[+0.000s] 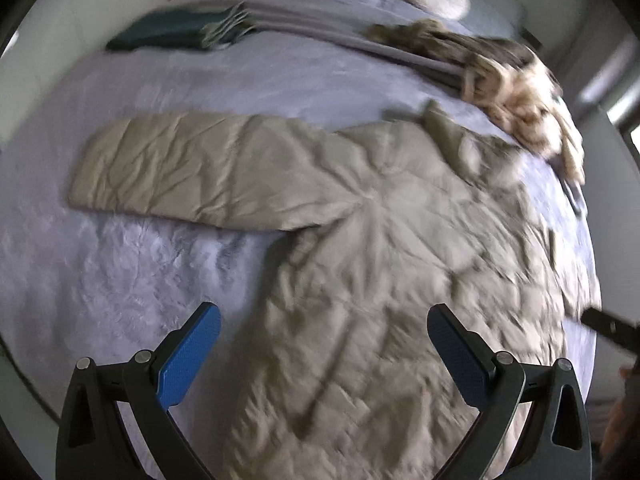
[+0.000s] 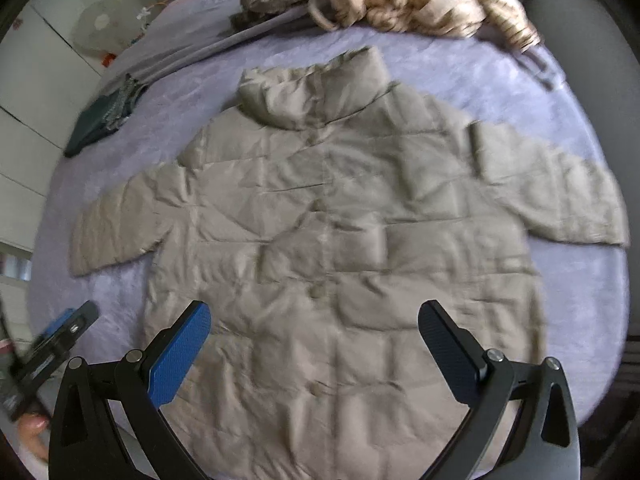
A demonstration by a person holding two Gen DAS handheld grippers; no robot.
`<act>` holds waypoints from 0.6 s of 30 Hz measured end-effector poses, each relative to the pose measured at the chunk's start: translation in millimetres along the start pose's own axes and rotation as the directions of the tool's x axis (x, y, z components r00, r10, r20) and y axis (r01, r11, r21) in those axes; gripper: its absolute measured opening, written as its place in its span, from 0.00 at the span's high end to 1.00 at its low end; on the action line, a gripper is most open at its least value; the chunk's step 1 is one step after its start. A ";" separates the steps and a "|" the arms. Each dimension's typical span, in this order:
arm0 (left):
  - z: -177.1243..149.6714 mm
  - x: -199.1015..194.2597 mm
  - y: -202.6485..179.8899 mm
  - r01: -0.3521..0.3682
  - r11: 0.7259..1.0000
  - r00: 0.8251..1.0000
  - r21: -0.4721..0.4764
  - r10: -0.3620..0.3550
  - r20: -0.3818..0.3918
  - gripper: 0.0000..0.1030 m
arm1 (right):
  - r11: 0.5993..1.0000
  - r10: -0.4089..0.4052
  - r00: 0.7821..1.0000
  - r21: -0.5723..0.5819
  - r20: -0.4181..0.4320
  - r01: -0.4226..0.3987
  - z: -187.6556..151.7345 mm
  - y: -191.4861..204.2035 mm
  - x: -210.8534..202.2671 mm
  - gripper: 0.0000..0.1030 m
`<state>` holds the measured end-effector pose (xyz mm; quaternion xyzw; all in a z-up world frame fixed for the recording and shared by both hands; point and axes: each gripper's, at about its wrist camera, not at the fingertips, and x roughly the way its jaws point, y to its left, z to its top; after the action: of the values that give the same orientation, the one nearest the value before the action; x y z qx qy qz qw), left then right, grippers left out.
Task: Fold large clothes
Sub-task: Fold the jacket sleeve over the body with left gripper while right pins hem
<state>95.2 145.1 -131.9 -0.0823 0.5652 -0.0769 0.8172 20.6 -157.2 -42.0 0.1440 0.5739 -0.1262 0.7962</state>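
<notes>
Both grippers, left [image 1: 324,332] and right [image 2: 314,328], hover over the jacket [image 2: 328,240], jaws wide, empty.

Soft, even daylight fills both views, without harsh glare, and the creases of the beige jacket [image 2: 340,240] cast only shallow shadows. Motion blur smears both pictures, heaviest toward the right side of the left wrist view. Fisheye distortion bows the lavender bed [image 1: 120,280] into a dome, with dark vignetted corners.
</notes>
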 end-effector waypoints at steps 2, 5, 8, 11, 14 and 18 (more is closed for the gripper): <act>8.4 22.3 31.6 0.030 0.997 1.000 -0.069 -0.029 0.009 0.00 | 0.999 0.048 0.999 0.001 0.000 -0.048 -0.1 8.1 18.3 0.00; 23.0 57.3 85.5 0.067 0.980 0.998 -0.189 -0.062 0.031 0.00 | 0.997 0.078 0.991 -0.019 -0.105 -0.080 -2.7 24.4 57.5 0.00; 36.7 87.3 136.1 0.095 0.941 0.995 -0.326 -0.082 0.052 0.00 | 0.998 0.058 0.984 -0.019 -0.171 -0.062 -6.3 37.3 92.6 0.00; 52.5 110.2 174.7 0.140 0.899 0.989 -0.415 -0.111 0.094 0.00 | 0.994 0.107 0.978 -0.005 -0.179 -0.110 -5.6 49.3 117.6 0.00; 73.3 125.0 196.6 0.134 0.887 0.988 -0.441 -0.083 0.134 0.00 | 0.991 0.132 0.977 -0.007 -0.170 -0.135 -0.5 62.4 131.1 0.00; 100.4 137.4 213.3 0.091 0.879 0.986 -0.468 -0.015 0.164 0.10 | 0.986 0.160 0.977 -0.013 -0.138 -0.164 13.4 77.4 143.3 0.00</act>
<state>244.2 327.7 -269.4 -0.3008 0.4989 0.0476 0.8114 105.0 -95.6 -167.7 0.1890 0.6147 -0.0440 0.7645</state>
